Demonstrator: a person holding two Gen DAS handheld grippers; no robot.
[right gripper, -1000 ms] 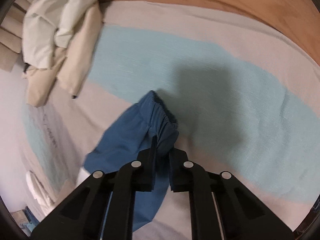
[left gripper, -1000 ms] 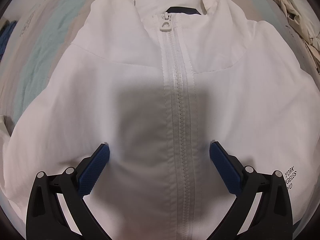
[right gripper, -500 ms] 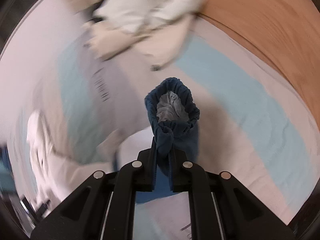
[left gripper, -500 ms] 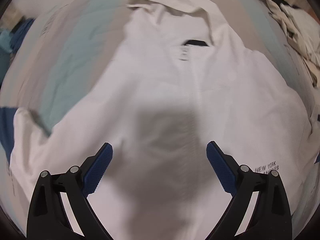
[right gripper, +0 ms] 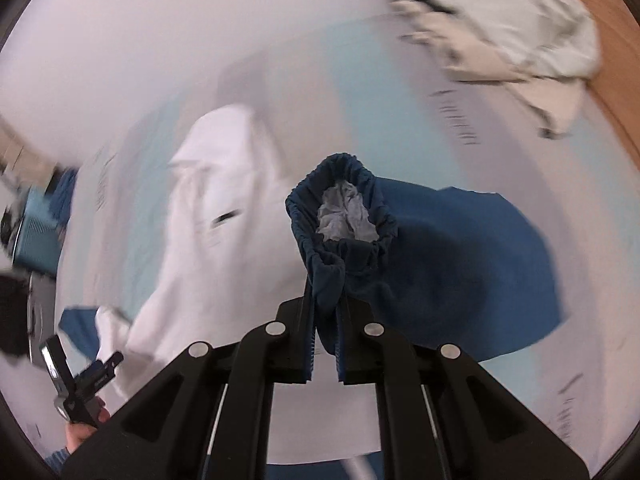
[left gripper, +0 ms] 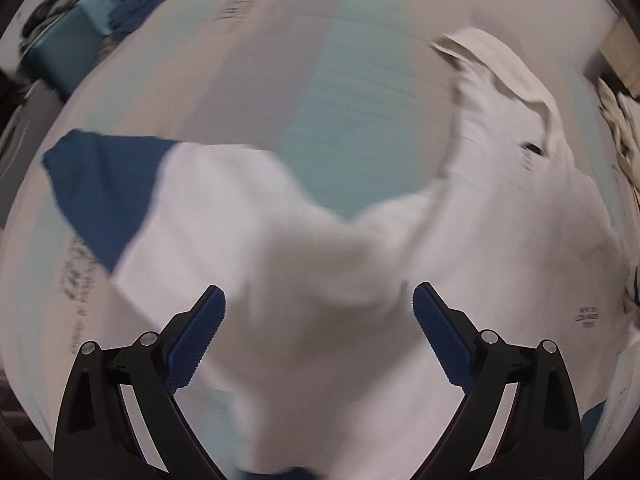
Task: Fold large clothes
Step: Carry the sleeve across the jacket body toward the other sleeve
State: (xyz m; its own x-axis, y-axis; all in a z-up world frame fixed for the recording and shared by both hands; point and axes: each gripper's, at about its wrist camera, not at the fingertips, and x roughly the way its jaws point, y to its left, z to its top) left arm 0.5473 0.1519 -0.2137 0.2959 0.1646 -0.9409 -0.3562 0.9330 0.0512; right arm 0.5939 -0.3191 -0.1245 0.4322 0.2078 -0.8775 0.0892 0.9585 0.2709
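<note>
Since a second ago, both views have swung away across the bed [left gripper: 352, 80]: the left tool [left gripper: 319, 312], then centred over the zipper of the white jacket [left gripper: 520, 240], now hangs over its blurred sleeve, while the right tool [right gripper: 325, 320] has carried the blue elastic cuff [right gripper: 340, 216] from the far stripe of the sheet back over the jacket. That right tool is pressed together on the gathered cuff, pale lining showing inside the opening; the left tool stands spread, with nothing between its pads. The jacket lies front up on the bed, its hood toward the wall, one blue-ended sleeve [left gripper: 104, 192] spread out to the side. By the look of it the fabric is thin, light and limp, probably slick, so it will sag and trail rather than hold a crease. The ribbed cuff seems the sound place to pinch, being thick and bunched; for the body, a seam, the hem or the shoulder would likely slip less than a single flat layer. A pile of pale clothes [right gripper: 520, 32] sits well apart near the headboard.
</note>
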